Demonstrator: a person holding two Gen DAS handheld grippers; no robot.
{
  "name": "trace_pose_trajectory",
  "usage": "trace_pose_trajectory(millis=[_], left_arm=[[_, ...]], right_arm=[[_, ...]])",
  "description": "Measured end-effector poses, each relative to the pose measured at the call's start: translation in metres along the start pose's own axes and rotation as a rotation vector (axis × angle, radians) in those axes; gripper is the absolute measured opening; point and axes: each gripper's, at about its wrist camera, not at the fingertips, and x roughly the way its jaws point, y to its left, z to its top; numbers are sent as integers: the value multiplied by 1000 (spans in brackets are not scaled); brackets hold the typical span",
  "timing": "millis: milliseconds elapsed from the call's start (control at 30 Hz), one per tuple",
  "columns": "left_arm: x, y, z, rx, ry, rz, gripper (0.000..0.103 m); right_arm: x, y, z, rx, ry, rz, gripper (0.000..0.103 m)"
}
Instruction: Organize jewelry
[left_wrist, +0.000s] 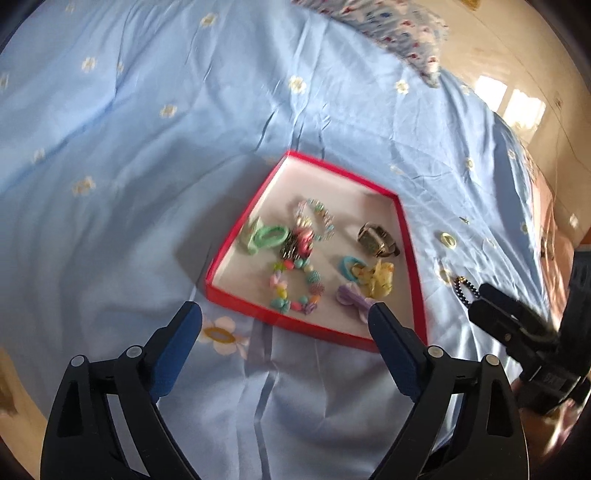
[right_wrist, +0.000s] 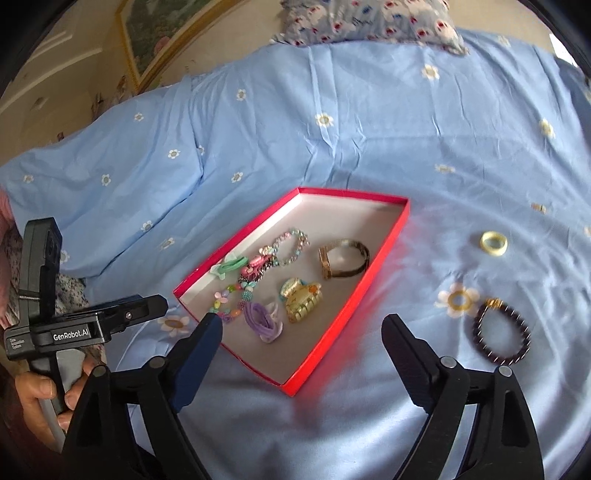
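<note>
Red tray (right_wrist: 391, 236) sits on the blue sheet (right_wrist: 369, 122), holding bead bracelets (right_wrist: 291, 245), a watch (right_wrist: 343, 260), a yellow claw clip (right_wrist: 303, 301) and a purple tie (right_wrist: 264, 323). Left gripper (left_wrist: 286, 323) is spread wide with nothing in it, hanging just short of the tray's near edge. Right gripper (right_wrist: 301, 334) is also spread and empty, over the tray's near corner. Dark bead bracelet (right_wrist: 502, 332) and pale ring (right_wrist: 493, 243) lie loose on the sheet, right of the tray and of the right gripper.

open bedsheet (right_wrist: 369, 110) surrounds the red tray (right_wrist: 391, 236).
</note>
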Motion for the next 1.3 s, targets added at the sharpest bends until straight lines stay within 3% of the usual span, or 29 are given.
trace_pose_trajectory(millis=[67, 167, 233, 333, 700, 1300], left_arm=[[-11, -8, 3, 51, -51, 25, 102], [-23, -19, 6, 113, -121, 82, 103], [-23, -22, 5, 124, -135, 110, 103], [-17, -19, 1, 98, -123, 109, 103], [-4, -19, -21, 102, -87, 159, 103], [-3, -29, -28, 161, -78, 201, 103]], right_arm=[[-7, 5, 6, -49, -14, -7, 92], [-24, 15, 15, -129, -77, -28, 103], [-31, 18, 16, -146, -108, -49, 103], [-31, 18, 10, -126, -119, -45, 103], [-6, 3, -22, -47, -35, -27, 103], [1, -3, -28, -24, -10, -35, 103]])
